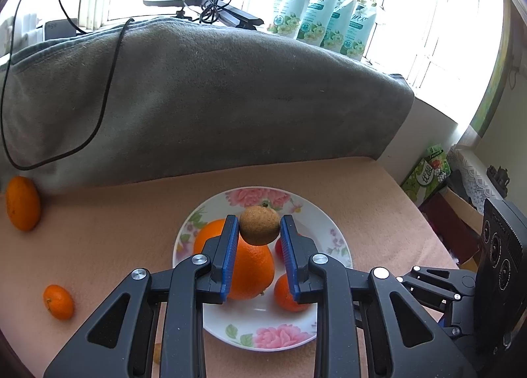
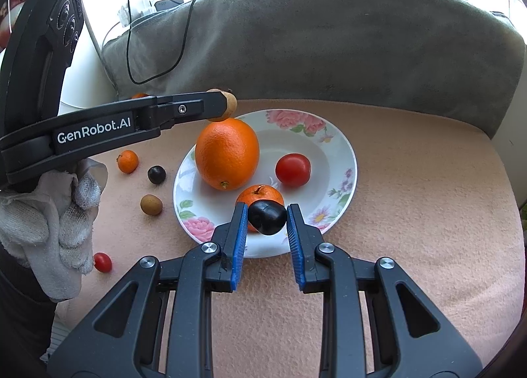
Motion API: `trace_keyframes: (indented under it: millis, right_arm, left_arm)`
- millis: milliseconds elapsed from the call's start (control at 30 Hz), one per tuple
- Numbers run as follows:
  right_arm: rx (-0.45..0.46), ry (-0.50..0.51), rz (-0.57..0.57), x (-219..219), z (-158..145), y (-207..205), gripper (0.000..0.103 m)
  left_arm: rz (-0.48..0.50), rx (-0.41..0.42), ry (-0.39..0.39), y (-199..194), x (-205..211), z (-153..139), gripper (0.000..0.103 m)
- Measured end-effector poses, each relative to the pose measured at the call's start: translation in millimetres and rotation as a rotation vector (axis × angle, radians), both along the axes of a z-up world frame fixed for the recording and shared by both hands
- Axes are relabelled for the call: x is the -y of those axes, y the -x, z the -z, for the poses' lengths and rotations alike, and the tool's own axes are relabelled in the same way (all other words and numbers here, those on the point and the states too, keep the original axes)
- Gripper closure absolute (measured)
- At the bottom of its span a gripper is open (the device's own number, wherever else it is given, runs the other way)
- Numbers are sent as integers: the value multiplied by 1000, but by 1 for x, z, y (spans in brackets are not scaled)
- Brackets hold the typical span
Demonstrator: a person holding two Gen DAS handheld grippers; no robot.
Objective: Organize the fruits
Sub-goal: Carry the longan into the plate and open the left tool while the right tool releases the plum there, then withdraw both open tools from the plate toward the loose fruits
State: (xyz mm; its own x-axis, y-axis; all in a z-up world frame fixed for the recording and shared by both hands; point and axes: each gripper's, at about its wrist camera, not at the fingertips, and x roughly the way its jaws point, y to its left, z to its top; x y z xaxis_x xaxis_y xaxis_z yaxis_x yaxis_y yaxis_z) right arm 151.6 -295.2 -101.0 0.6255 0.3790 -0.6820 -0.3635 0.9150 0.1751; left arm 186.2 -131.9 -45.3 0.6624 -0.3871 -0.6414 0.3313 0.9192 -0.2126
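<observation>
Left tool [image 1: 259, 226]: closed on a small brown fruit [image 1: 259, 225], rough-skinned and round, held between the blue pads above the flowered plate [image 1: 332, 239]; judged light, its thin shell likely to crack if squeezed harder; best kept gripped across the widest part.

Right tool [image 2: 266, 217]: closed on a dark glossy fruit [image 2: 266, 217], held over the near rim of the plate; skin judged smooth and slippery, flesh soft; a grip at mid-body is advised.

Already on the plate: one large orange [image 2: 227, 153], heavy and firm by appearance; one small tangerine [image 2: 260, 195]; one red tomato [image 2: 292, 170], judged easily bruised.

Left on the peach-coloured tabletop [image 2: 411, 213] beside the plate: a small tangerine [image 2: 127, 161]; a second dark fruit [image 2: 156, 175]; a second brown fruit [image 2: 151, 204]; a small red tomato [image 2: 102, 262]; a further orange [image 1: 23, 202] near the grey blanket [image 1: 214, 98].

A gloved hand [image 2: 62, 213] is seen on the left tool.
</observation>
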Motion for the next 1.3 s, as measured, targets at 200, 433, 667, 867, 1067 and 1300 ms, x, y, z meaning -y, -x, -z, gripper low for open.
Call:
trace_keyframes:
  millis: [200, 433, 667, 867, 1067, 1300]
  right_arm:
    - [8, 8, 1, -2, 0, 0, 77]
    - [39, 6, 2, -2, -5, 5, 40]
    - [45, 13, 5, -3, -6, 8, 28]
    - [57, 23, -5, -7, -7, 14, 20]
    - [68, 26, -11, -11, -10, 18, 20]
    - [71, 20, -14, -13, -12, 24, 18]
  left_arm:
    - [-4, 6, 4, 0, -1, -2, 63]
    - [-25, 11, 12, 2, -5, -4, 46]
    - [-35, 27, 6, 6, -5, -9, 33]
    - [-46, 29, 7, 8, -8, -10, 33]
    - [-49, 41, 4, 15, -11, -12, 28]
    - [-61, 56, 2, 24, -15, -16, 28]
